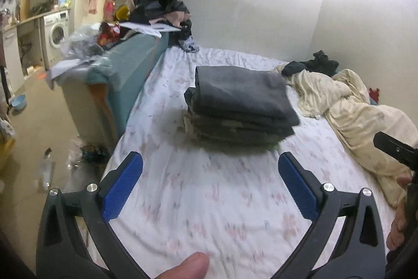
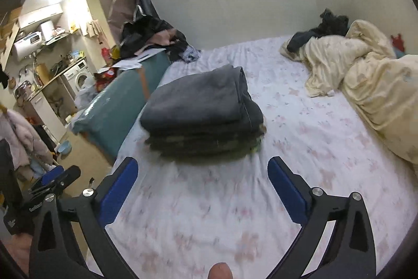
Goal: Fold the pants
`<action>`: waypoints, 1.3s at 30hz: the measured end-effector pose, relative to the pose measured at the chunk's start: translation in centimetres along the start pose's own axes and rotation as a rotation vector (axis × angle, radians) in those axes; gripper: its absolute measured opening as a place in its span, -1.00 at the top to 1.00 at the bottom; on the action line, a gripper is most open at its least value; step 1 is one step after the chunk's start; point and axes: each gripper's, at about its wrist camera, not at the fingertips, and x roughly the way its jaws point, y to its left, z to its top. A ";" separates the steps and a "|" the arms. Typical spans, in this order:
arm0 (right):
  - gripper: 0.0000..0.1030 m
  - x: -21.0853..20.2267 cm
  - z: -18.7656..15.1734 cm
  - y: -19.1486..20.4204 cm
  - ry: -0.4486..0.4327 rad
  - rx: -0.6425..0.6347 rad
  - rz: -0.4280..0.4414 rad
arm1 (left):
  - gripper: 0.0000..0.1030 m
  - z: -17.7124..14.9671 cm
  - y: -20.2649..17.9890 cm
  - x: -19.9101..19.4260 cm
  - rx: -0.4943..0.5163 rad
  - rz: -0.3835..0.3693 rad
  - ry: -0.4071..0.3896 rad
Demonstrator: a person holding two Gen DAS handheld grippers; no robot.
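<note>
Left wrist view: left gripper (image 1: 210, 165) has its jaws spread wide, nothing between the blue pads (image 1: 122, 187), hovering over bare bedsheet (image 1: 209, 213). The folded pants (image 1: 243, 93) sit on top of a stack of folded clothes (image 1: 235, 127) just ahead of the fingertips, apart from them. Top piece is squared off, edges roughly aligned with the layers below, so the fold looks finished and the piece reads as parked on the pile for storage. The other tool shows at the right edge, held by a hand (image 1: 401, 213). A cream blanket (image 1: 352, 106) is bunched along the far side, well apart from the stack, which leaves working room on the sheet.

Right wrist view: right gripper (image 2: 202, 168) is also wide apart and empty, pointed at the same stack from slightly to its right. Pants (image 2: 198, 98) on top, fold spine facing the camera's right. Stack sits near the bed's left edge, beside the teal sofa (image 2: 122, 98), probably to keep the middle of the bed free for folding. Black clothes (image 2: 324, 28) lie at the far end by the blanket; likely next candidate, can't confirm they're pants.
</note>
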 end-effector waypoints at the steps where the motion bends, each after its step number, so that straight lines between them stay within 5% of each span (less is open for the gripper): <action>1: -0.99 -1.3 -0.9 0.4 -0.009 0.000 -0.001 | -0.99 -0.6 -0.1 -1.3 0.007 -0.006 -0.008; 6: -1.00 -7.4 -6.3 2.9 -0.051 -0.046 -0.040 | -0.99 -5.4 -0.8 -9.4 0.034 -0.003 -0.042; 14: -1.00 -12.5 -14.2 5.0 -0.055 -0.081 -0.081 | -0.99 -11.2 -0.3 -15.2 0.029 0.013 -0.036; 23: -1.00 -11.1 -20.4 5.4 -0.008 -0.045 -0.081 | -0.99 -15.7 -0.3 -13.1 0.040 0.028 0.001; 30: -1.00 -10.0 -20.6 5.5 -0.022 -0.068 -0.132 | -0.99 -16.2 -1.4 -12.2 0.102 0.093 -0.015; 39: -1.00 -9.7 -20.7 5.2 0.004 -0.036 -0.129 | -0.99 -16.2 -1.6 -12.2 0.102 0.063 -0.011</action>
